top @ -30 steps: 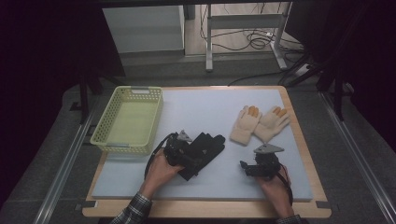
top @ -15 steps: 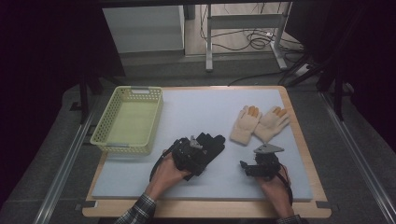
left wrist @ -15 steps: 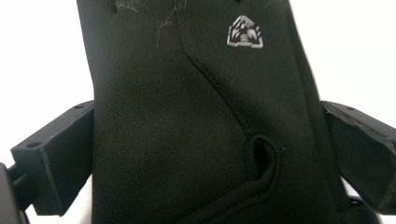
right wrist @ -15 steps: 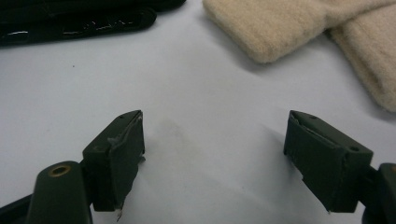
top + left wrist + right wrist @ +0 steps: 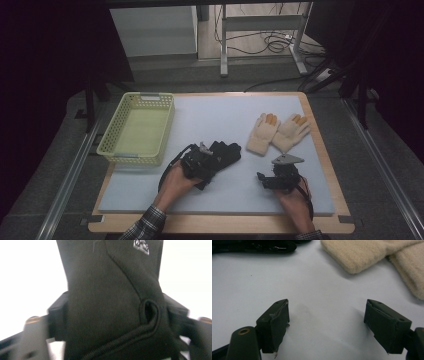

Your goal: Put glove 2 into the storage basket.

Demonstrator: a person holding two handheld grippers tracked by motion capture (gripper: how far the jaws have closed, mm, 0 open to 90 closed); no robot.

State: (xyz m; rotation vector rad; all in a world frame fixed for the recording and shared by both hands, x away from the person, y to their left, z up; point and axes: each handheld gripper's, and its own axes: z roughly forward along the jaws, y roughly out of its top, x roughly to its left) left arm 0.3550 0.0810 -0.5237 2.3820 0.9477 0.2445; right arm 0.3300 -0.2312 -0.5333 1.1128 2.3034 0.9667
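Note:
A black glove (image 5: pixel 226 150) lies on the pale blue mat (image 5: pixel 220 115), left of centre. My left gripper (image 5: pixel 201 163) sits over its near end. In the left gripper view the glove's cuff (image 5: pixel 107 302) fills the space between the jaws, its hem bunched against the right jaw. The jaws have just been closing, and both now press the fabric. My right gripper (image 5: pixel 266 180) rests near the mat's front right and stands open (image 5: pixel 327 315) over bare mat. Two cream gloves (image 5: pixel 262 132) (image 5: pixel 291 131) lie side by side beyond it, and their cuffs (image 5: pixel 359 255) appear in the right gripper view.
A yellow-green mesh basket (image 5: pixel 107 145) stands at the table's left edge with nothing in it. The wooden table rim (image 5: pixel 330 150) frames the mat. Beyond the table are a dark floor, cables and metal table legs.
The left gripper's jaws have closed in on the black glove's cuff, and the hand has barely shifted. The right hand and gripper have stayed in place.

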